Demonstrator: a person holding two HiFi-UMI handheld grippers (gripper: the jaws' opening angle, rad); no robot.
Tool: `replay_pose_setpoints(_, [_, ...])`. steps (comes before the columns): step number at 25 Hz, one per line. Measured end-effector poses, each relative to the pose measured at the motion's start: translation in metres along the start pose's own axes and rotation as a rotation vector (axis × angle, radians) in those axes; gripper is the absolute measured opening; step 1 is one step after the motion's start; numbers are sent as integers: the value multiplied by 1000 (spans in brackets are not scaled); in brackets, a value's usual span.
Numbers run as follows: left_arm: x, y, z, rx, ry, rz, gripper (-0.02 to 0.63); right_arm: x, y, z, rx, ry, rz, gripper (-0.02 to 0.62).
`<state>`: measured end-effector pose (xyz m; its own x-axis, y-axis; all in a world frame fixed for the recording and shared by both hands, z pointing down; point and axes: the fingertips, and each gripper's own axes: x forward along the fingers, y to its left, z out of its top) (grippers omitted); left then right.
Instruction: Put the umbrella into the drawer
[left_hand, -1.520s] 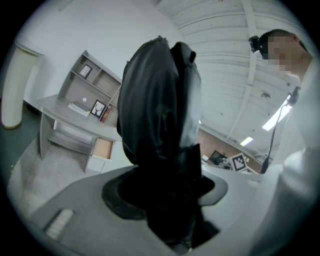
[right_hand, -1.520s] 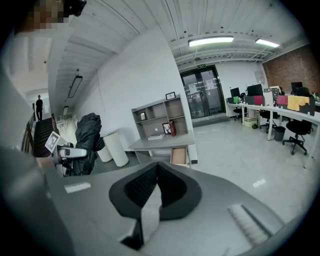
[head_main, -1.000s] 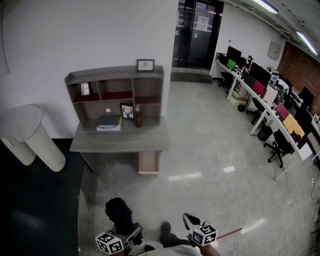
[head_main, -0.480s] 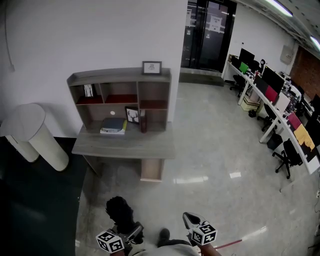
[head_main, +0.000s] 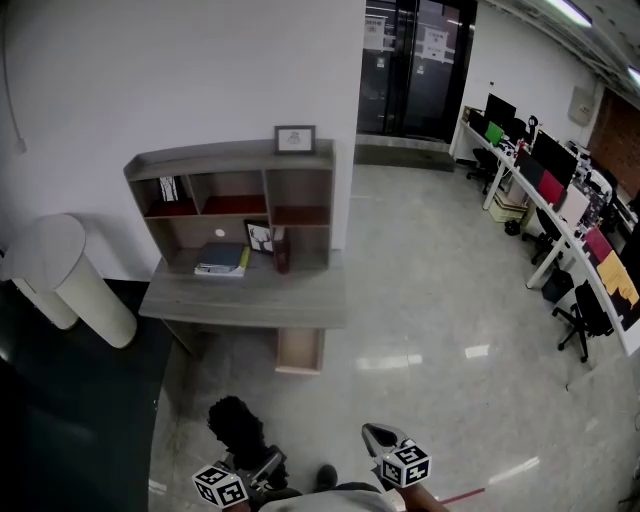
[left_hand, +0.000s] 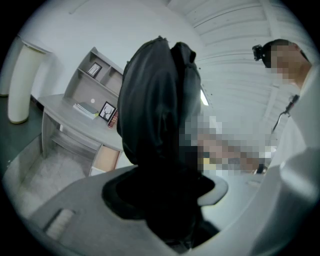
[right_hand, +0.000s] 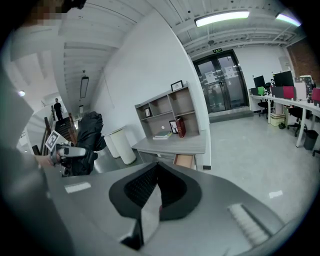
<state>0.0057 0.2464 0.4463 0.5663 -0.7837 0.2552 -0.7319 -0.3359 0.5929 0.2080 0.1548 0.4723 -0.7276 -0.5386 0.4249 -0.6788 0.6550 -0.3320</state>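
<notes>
Head view: compared with a second ago, the desk (head_main: 250, 300) and its open drawer (head_main: 300, 350), which pokes out under the front edge near the desk's right end, sit a bit lower and nearer in frame. So I'd say the person is walking up to it. Both tools still ride along the bottom edge. The left gripper (head_main: 262, 466) has the black umbrella (head_main: 235, 425) sticking up out of it, and the right gripper (head_main: 378, 438) is beside it, well apart.

Left gripper view: the jaws are clamped on the folded umbrella, which fills the middle. The drawer peeks out past its left side.

Right gripper view: the jaws are pressed together with nothing in them. The drawer is ahead, not close yet, so this looks like the carry phase, with placing still to come.
</notes>
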Motion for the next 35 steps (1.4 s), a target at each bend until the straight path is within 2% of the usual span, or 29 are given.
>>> replay_pose_setpoints(8, [37,4,-4,-22,41,-11,242,7,-33,-1,30,30,-23,5])
replay_pose_setpoints(17, [69,31,17,-32,60,-29,242,36,-46,8,33,61,-31,5])
replay_pose_setpoints(22, [87,55,37,-30,83,-48,242,57,-60,25,59,49,-70,6])
replay_pose_setpoints(35, [133,133,89,-43,157,-95,242,140,-70,61,64,74,-103,5])
